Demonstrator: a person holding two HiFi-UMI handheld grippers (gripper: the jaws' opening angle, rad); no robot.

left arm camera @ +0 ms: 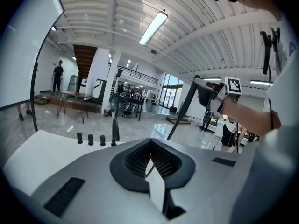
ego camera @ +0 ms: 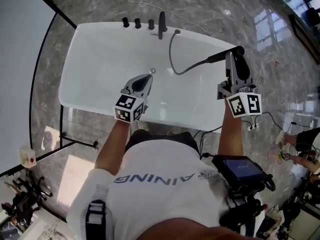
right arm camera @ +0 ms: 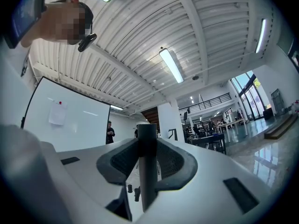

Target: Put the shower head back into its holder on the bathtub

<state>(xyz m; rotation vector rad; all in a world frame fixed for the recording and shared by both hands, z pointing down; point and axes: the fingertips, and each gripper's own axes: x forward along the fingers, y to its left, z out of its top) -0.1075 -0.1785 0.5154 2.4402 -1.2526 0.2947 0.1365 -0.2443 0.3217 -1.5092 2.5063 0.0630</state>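
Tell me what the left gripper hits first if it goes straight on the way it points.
Probably nothing soon: the left gripper aims over the far rim of the bathtub, between the spout and the hose. The hose lies closest; depth is unclear.

Taps [ego camera: 137, 22] line the far rim of the bathtub [ego camera: 100, 59] — the shower head [ego camera: 220, 58] is over its right edge.

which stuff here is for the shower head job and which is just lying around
Job: shower head, gripped by right gripper; hose; bathtub; rim fittings, where the holder should be (can't single it out).
Lying about: whiteboard; floor cables; left gripper, shut and idle.
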